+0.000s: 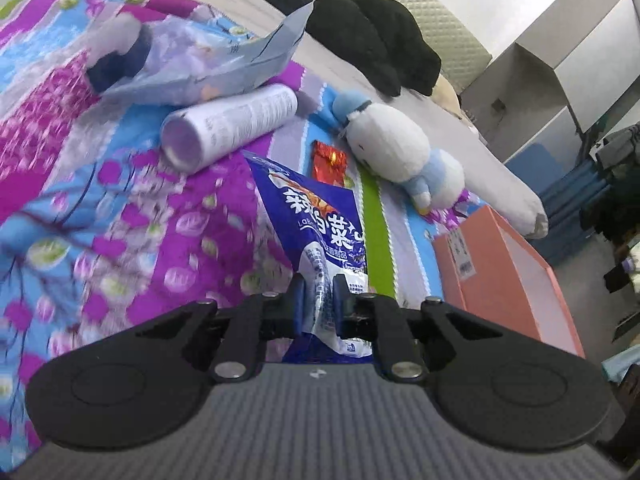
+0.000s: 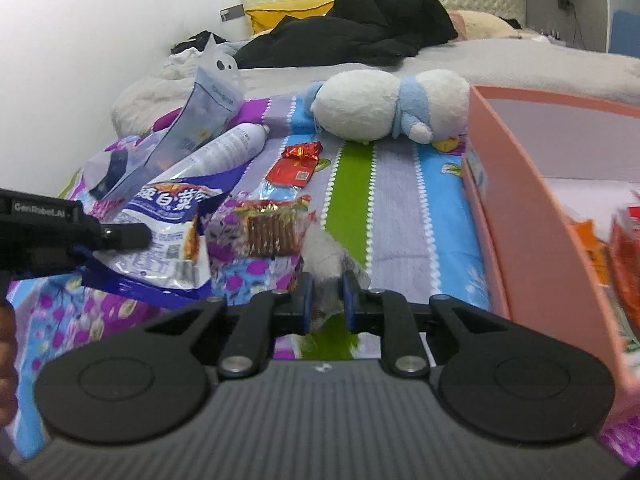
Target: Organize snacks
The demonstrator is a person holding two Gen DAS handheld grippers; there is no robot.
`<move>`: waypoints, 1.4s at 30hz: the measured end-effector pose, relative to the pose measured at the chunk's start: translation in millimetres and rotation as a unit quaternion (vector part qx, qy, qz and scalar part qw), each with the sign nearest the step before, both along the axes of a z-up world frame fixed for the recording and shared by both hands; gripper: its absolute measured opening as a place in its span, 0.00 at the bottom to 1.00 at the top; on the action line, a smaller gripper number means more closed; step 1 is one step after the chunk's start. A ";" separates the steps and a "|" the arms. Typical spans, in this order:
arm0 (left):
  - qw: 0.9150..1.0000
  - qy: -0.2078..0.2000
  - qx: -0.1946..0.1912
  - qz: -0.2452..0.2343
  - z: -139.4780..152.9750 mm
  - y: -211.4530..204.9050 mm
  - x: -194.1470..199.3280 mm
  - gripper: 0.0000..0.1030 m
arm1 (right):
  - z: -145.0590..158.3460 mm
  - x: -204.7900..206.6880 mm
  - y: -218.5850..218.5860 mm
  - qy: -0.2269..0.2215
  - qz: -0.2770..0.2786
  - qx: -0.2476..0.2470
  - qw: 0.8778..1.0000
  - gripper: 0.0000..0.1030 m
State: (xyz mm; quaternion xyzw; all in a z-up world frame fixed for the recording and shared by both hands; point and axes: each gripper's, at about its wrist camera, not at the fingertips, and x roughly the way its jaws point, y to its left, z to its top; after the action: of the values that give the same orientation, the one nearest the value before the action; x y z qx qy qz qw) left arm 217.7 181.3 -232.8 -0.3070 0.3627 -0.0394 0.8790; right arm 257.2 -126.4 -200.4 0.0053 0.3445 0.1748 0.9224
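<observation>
My left gripper (image 1: 318, 292) is shut on the lower end of a blue and white snack bag (image 1: 316, 224), which is lifted above the flowered bedspread. The right wrist view shows that bag (image 2: 160, 220) at the left, with the left gripper (image 2: 136, 236) clamped on it. My right gripper (image 2: 326, 300) is shut on the crinkled end of a clear packet of brown biscuits (image 2: 272, 232), held just above the bed. A red foil snack packet (image 1: 329, 162) (image 2: 298, 164) lies on the striped cover ahead. A pink open box (image 1: 500, 272) (image 2: 520, 200) stands at the right.
Orange and red packs (image 2: 624, 248) lie inside the box. A white and blue plush toy (image 1: 392, 148) (image 2: 384, 108), a white spray can (image 1: 228, 124) (image 2: 228, 148) and a pale see-through bag (image 1: 224, 64) (image 2: 208, 108) lie on the bed. Black clothes (image 2: 352, 36) are heaped behind.
</observation>
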 end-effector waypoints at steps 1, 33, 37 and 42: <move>1.000 0.002 -0.002 -0.001 -0.5 -0.8 -5.9 0.16 | 2.9 -7.7 -1.5 -0.006 0.004 -0.005 1.000 0.18; 0.991 0.126 0.041 -0.021 -22.2 -30.8 -73.4 0.93 | -19.3 -79.8 -30.6 0.053 0.031 0.056 0.997 0.80; 0.989 0.135 0.052 -0.022 -25.7 -37.2 -68.5 0.94 | -25.6 -69.7 -21.1 0.064 0.034 0.052 0.996 0.80; 0.987 0.145 0.064 -0.020 -30.1 -41.8 -63.2 0.96 | -33.9 -68.6 -7.2 0.067 0.032 0.022 0.997 0.80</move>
State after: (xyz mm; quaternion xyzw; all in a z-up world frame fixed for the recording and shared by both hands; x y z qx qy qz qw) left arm 154.5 139.4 -262.9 -0.2455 0.4944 0.0115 0.8338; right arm 188.5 -133.6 -234.4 0.0262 0.4013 0.2113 0.8909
